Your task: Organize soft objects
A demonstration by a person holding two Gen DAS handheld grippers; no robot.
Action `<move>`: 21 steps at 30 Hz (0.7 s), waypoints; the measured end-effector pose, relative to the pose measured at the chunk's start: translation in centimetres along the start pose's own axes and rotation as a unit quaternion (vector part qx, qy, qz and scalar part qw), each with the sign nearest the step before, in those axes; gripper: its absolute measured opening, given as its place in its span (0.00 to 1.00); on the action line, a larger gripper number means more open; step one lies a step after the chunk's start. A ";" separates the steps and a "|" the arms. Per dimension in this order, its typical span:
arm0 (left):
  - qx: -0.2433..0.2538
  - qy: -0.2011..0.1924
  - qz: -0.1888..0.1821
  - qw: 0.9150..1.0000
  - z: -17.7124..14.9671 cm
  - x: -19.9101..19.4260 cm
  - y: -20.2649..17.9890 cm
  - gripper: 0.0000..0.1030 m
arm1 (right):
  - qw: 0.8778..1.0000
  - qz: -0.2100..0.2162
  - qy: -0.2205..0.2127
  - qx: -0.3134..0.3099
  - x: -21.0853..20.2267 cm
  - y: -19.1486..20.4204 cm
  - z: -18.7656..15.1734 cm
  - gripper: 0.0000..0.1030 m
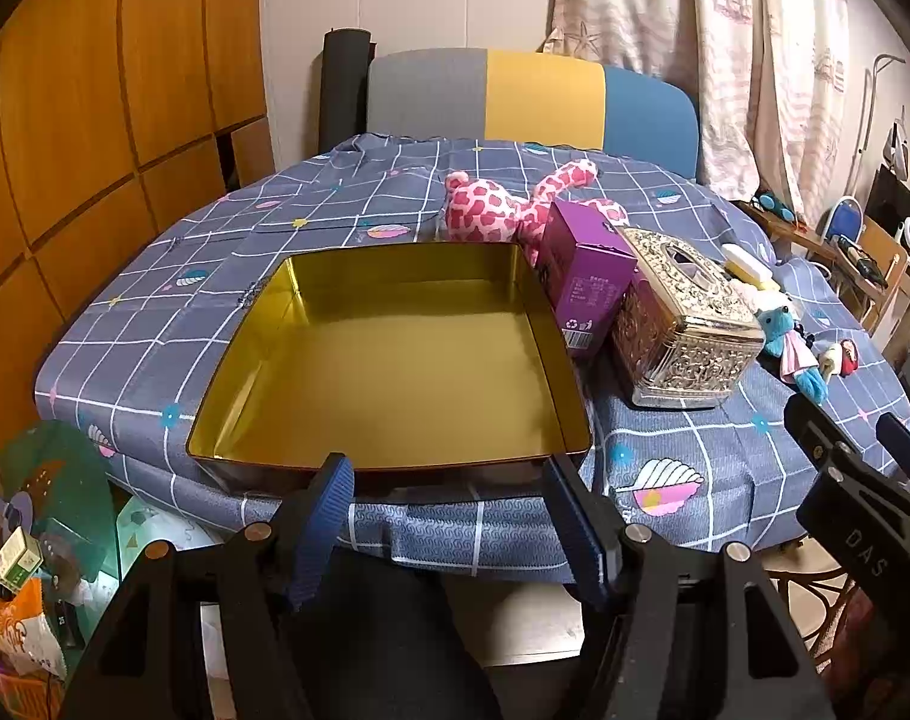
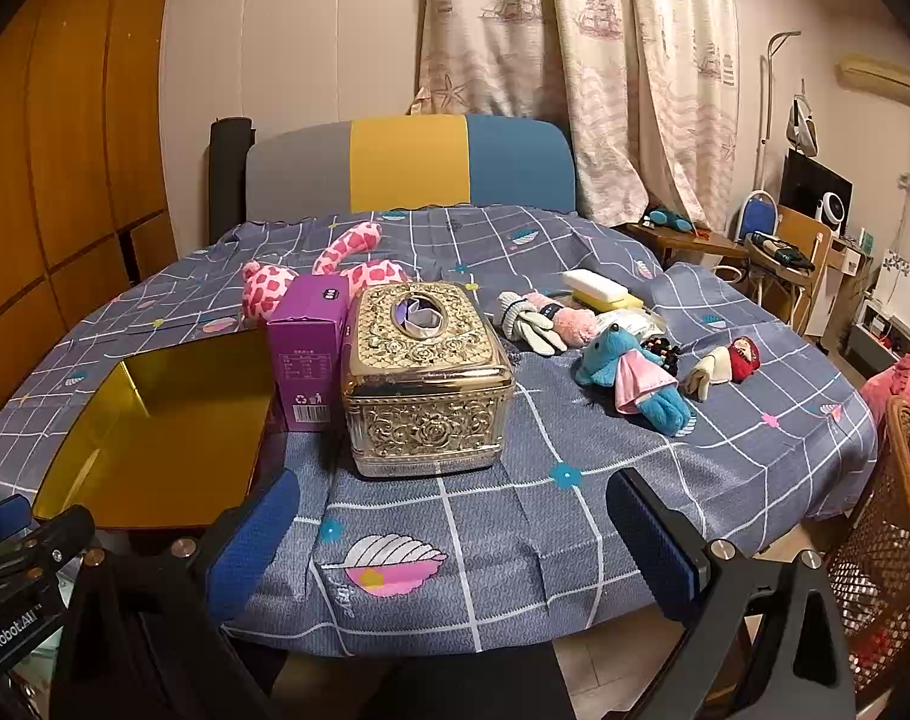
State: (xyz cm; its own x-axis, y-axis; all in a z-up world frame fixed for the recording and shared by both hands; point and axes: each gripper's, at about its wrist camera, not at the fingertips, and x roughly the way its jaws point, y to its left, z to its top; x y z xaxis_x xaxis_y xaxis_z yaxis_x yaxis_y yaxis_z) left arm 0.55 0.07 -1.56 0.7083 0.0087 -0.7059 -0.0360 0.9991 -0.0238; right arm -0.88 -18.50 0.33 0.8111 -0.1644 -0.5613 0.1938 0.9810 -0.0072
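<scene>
An empty gold tin tray (image 1: 389, 354) sits at the table's near left edge; it also shows in the right wrist view (image 2: 155, 438). A pink spotted plush (image 1: 491, 204) (image 2: 335, 264) lies behind a purple box. A blue plush in a pink dress (image 2: 629, 378) (image 1: 785, 336), a pink and white glove (image 2: 545, 318), a small white and red doll (image 2: 725, 363) and a yellow sponge (image 2: 599, 291) lie at the right. My left gripper (image 1: 449, 510) is open and empty just before the tray. My right gripper (image 2: 455, 546) is open and empty over the table's front edge.
A purple box (image 2: 311, 354) (image 1: 587, 282) and an ornate gold tissue box (image 2: 425, 384) (image 1: 683, 324) stand between the tray and the soft things. A blue checked cloth (image 2: 515, 528) covers the table. A striped chair (image 2: 407, 168) stands behind. A wicker chair (image 2: 881, 558) is at the right.
</scene>
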 end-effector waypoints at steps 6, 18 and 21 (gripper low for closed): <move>0.001 0.002 -0.001 1.000 -0.1 0.1 0.0 0.64 | 1.000 0.000 0.000 -0.001 0.0 0.1 0.0 1.00; 0.003 0.006 -0.002 1.000 0.0 0.2 0.0 0.64 | 1.000 0.000 0.002 -0.003 0.1 0.1 0.0 1.00; 0.003 0.007 -0.002 1.000 0.0 0.3 0.0 0.64 | 1.000 0.000 0.002 -0.003 0.1 0.1 0.0 1.00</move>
State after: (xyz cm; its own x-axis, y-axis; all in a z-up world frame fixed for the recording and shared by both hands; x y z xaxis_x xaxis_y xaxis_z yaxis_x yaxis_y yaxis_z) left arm 0.76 0.02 -1.73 0.6984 0.0040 -0.7157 -0.0285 0.9993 -0.0222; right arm -0.77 -18.38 0.24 0.8092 -0.1635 -0.5644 0.1896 0.9818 -0.0126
